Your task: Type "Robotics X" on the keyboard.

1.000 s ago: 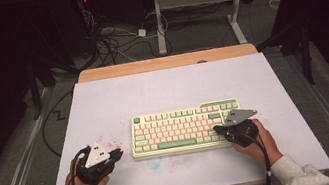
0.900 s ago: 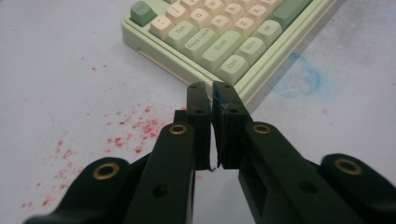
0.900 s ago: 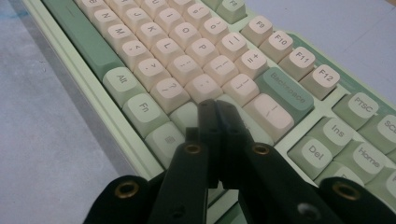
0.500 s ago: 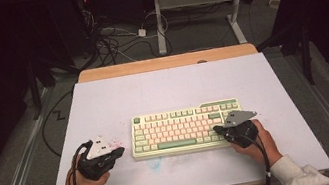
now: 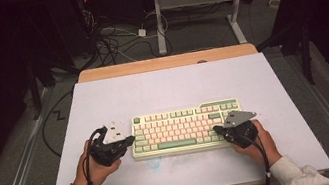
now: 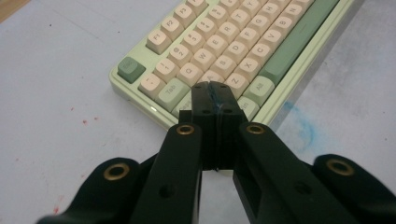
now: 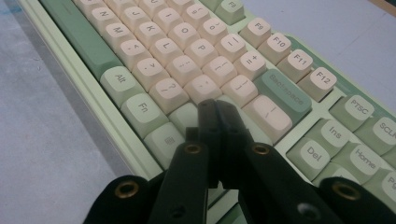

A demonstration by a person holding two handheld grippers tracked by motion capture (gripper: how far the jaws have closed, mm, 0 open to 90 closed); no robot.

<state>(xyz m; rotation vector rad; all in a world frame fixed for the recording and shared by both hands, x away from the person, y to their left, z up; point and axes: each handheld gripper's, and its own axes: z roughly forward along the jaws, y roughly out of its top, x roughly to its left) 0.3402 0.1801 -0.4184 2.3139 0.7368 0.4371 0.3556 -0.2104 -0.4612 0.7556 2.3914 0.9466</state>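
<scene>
Keyboard point(image 5: 186, 129) sitting mid-worktop point(image 5: 167, 89), long axis left-right, spacebar row toward the hands. Left tool point(image 6: 215, 91) and right tool point(image 7: 217, 109) both clenched on nothing, tips over end keys, hiding a few legends.

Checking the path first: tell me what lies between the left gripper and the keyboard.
Nothing. In the left gripper view the shut left gripper already reaches over the keyboard at its left-hand keys; the high view shows no object between them.
</scene>
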